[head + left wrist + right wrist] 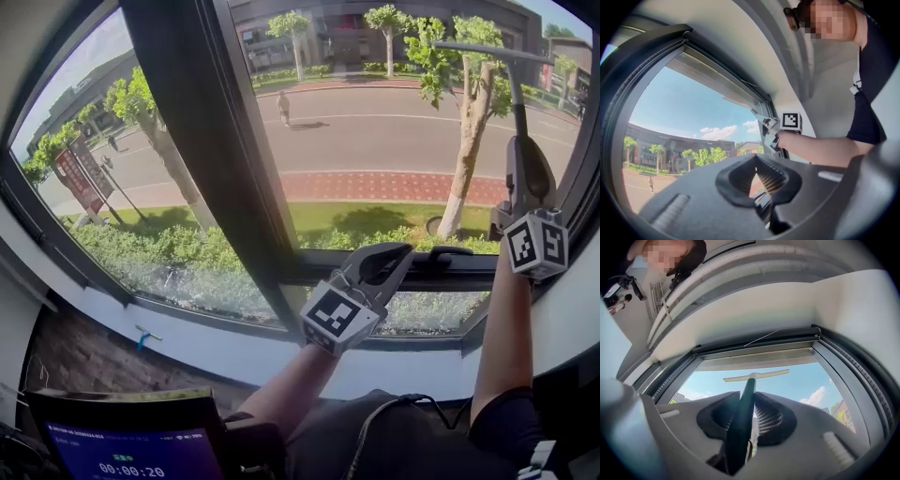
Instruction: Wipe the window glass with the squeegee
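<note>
Nearest the viewer, a dark screen (pixel 131 439) sits at the lower left. Above it, the left gripper (pixel 397 256) hovers before the lower window frame (pixel 441 272) with its jaws together and nothing between them. The right gripper (pixel 521 155), raised higher at the right, is clamped on the dark handle of the squeegee (pixel 513 89), which stands upright. The squeegee's pale blade (pixel 757 376) lies crosswise near the top of the right-hand window glass (pixel 375 150); contact with the pane cannot be confirmed. Beyond the glass are a hedge (pixel 169 253), trees (pixel 469 103) and a road (pixel 394 136).
</note>
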Demonstrator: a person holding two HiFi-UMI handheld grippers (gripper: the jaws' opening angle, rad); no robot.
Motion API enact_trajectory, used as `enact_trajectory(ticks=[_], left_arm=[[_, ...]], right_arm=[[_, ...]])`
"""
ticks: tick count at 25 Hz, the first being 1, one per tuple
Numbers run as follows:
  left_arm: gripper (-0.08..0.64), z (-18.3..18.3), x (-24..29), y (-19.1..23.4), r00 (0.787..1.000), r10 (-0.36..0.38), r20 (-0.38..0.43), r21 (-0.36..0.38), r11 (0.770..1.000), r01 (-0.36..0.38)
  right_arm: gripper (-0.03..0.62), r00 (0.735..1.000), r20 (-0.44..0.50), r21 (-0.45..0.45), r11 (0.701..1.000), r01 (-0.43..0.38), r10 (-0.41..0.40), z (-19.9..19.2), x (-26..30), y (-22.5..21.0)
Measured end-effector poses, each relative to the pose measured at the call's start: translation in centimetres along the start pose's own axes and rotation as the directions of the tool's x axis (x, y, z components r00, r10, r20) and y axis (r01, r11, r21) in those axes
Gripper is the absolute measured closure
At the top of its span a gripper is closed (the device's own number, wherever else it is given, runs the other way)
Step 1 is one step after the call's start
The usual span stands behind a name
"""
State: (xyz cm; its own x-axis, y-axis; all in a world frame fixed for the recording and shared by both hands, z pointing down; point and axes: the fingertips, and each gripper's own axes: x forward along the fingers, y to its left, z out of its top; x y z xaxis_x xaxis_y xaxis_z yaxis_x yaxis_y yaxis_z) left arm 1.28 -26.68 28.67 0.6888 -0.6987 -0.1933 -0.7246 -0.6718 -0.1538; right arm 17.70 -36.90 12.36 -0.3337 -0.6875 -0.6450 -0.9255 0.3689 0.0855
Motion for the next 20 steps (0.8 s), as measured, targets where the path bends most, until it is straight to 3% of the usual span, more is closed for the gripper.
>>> enact_trajectory(ticks=[5,20], left_arm=[[0.557,-0.2,-0.1,-0.4,0.999,-0.028,-0.024,-0.015,0.999,0.028],[0.557,-1.2,0.9,-0.5,0.997,-0.078,0.005,-0.013,0.997,0.078]], right_arm=[[0.491,1.000,-0.019,0.000,1.000,0.011,-0.011,-1.1,-1.1,0.2],[0.491,0.996,-0.079,0.023,0.999,0.036,-0.034,-4.0,-5.0,0.6]])
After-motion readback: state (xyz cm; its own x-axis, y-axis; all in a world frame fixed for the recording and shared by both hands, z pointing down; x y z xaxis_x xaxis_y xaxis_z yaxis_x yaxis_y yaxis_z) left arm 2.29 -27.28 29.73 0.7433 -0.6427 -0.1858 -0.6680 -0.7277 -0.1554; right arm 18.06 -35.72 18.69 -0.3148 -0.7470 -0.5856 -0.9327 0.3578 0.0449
